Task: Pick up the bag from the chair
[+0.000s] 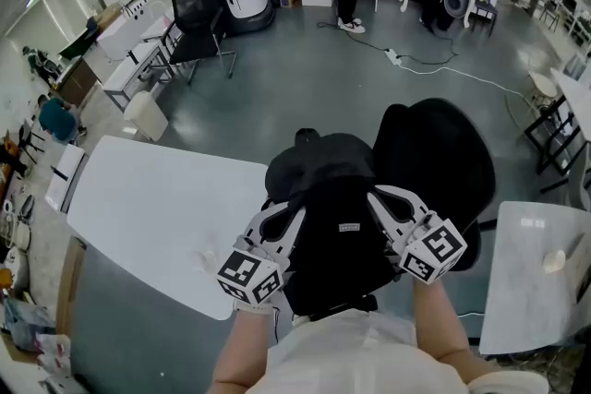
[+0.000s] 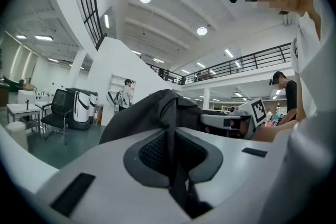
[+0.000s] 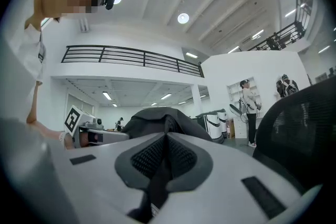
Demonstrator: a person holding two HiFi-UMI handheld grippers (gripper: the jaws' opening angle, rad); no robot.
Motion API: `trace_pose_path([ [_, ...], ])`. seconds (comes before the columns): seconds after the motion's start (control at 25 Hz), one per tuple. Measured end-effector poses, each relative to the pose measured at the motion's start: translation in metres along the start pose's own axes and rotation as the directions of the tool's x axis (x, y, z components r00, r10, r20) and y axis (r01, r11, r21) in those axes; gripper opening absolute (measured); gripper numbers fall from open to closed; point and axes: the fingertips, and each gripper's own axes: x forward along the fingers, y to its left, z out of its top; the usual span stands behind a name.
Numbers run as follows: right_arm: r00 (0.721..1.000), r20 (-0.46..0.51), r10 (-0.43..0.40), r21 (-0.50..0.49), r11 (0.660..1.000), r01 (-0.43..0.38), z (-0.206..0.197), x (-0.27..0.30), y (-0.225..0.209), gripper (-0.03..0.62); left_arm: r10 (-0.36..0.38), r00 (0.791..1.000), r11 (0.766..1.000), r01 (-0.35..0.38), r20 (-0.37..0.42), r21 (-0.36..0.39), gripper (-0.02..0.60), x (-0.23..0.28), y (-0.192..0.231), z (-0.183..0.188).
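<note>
The smooth, dull-sheened grey floor (image 1: 305, 78) takes up most of the head view. On it stands a long white table (image 1: 138, 217) with rounded corners and a flat matte top, at the left. A second white table (image 1: 531, 281) shows at the right edge. Between them is the black office chair (image 1: 443, 152), broad and rounded in outline. In the right gripper view its surface reads as fine open mesh (image 3: 304, 128). The bag (image 1: 323, 198) is a black, soft fabric backpack, domed at the top and slumped into folds. It hangs between the two grippers just left of the chair and overlaps its edge in the head view. Whether it touches the seat cannot be told. The left gripper (image 1: 282, 217) has pale grey plastic jaws with dark, dimpled rubber pads. They are closed tight on a flat black strap of the bag (image 2: 170, 113), which runs down through the pinch. The right gripper (image 1: 392, 203) is built the same and is closed likewise on another black strap (image 3: 165, 128). Each carries a white cube printed with black square markers. Both forearms (image 1: 242, 355) reach forward from the white-shirted torso. The grippers lie roughly level and angle inward toward each other, one on each side of the bag.
</note>
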Motion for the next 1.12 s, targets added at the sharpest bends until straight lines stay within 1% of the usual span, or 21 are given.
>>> trace_pose_path([
  [0.24,1.0,-0.003,-0.008,-0.006,1.0,0.008,0.0058,-0.0007,-0.0021,0.025,-0.015,1.0,1.0,0.015,0.013,0.014,0.041,0.0004,-0.0051,0.0059],
  [0.64,1.0,0.014,0.01,-0.016,1.0,-0.009,0.0104,-0.0031,0.0025,0.025,-0.024,0.999,1.0,0.023,0.032,0.02,0.041,-0.0029,-0.0067,0.0097],
  [1.12,1.0,-0.003,0.017,-0.012,1.0,-0.017,0.0064,-0.0012,0.0013,0.024,-0.022,0.999,1.0,0.022,0.026,0.011,0.041,-0.0018,-0.0041,0.0083],
])
